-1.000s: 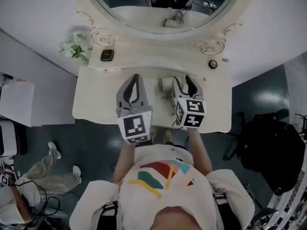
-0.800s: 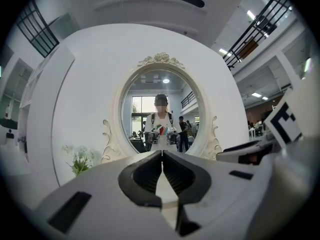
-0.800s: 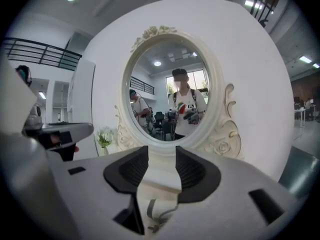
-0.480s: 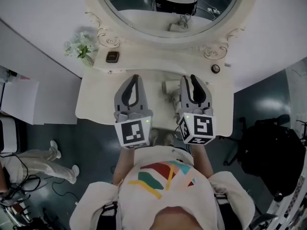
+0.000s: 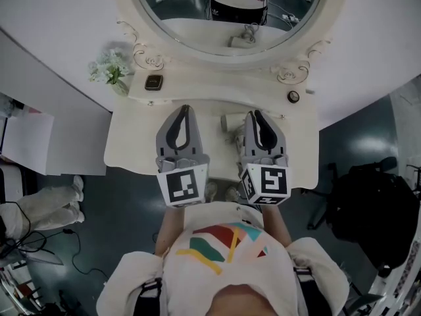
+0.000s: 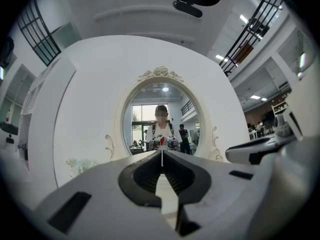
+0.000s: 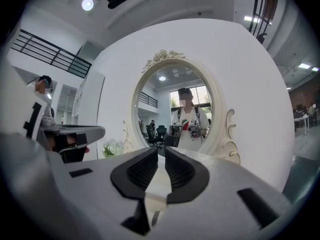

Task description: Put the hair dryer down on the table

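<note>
The right gripper (image 5: 255,114) has just been closing its jaws and they now stand together, with only a thin slit between the pads and nothing in it. The left gripper (image 5: 185,108) is shut too, its tips meeting on a fine line with nothing held. Both point level, side by side, toward the wall.

Beneath both grippers spreads the cream dressing table (image 5: 131,143), its front edge back by the marker cubes. Straight ahead of the tips rises the oval mirror (image 5: 197,18) in its carved pale frame. In each gripper view it fills the middle and reflects the person holding the two grippers.

The hair dryer (image 5: 230,120) lies on the table top between the two grippers, much nearer the right one and just to the left of its jaws. It is pale like the table. In the head view the right gripper covers its right edge, so whether they touch cannot be told.

Smaller things sit on the raised shelf ahead of the tips:
- A bunch of white flowers (image 5: 108,68) stands well to the left of the left gripper.
- A small dark rectangular object (image 5: 154,81) lies ahead and a little left of the left gripper.
- A small round dark object (image 5: 293,97) sits ahead and to the right of the right gripper.
</note>
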